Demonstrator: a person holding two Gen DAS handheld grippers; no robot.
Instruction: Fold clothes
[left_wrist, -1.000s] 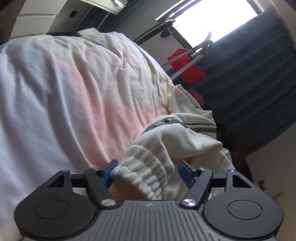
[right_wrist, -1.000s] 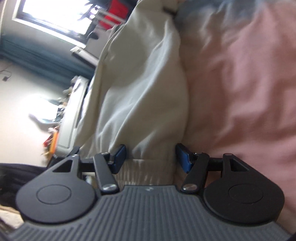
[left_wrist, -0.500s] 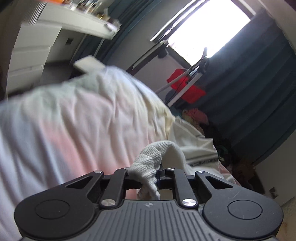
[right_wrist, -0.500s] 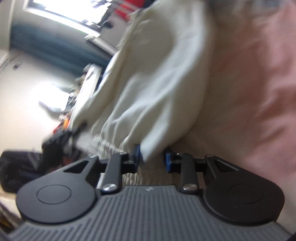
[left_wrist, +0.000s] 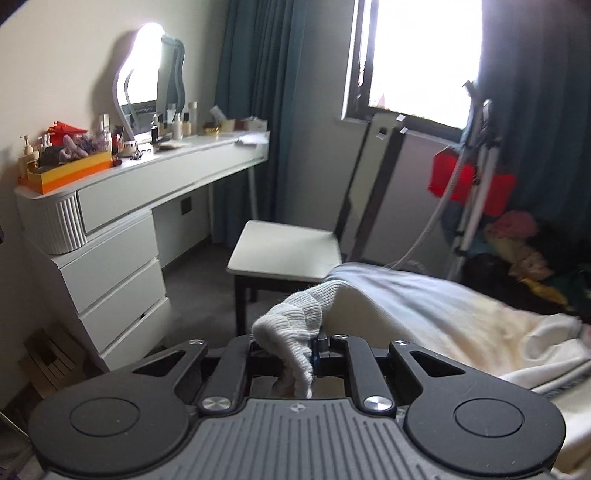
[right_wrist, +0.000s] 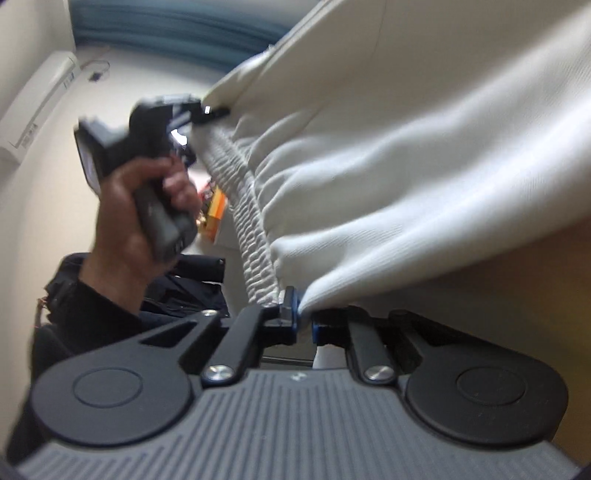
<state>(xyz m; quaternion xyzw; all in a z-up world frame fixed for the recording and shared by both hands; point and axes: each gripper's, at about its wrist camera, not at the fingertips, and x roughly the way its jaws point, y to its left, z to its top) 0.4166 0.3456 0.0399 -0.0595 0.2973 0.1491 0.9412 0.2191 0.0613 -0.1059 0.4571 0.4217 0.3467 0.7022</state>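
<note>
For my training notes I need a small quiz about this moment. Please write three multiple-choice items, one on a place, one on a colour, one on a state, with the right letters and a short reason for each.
1. Where does the white stool stand?
A. on the bed
B. on the floor before the vanity desk
C. on the window sill

2. What colour are the curtains?
A. dark teal
B. yellow
C. pink

3. How do the jaws of the left gripper stand?
A. wide open, nothing between them
B. shut on the ribbed cuff of the cream garment
C. shut on a bottle

Answers: 1 B, its legs rest on the grey carpet by the drawers. 2 A, teal folds flank the window. 3 B, the cuff is pinched between them.
</note>
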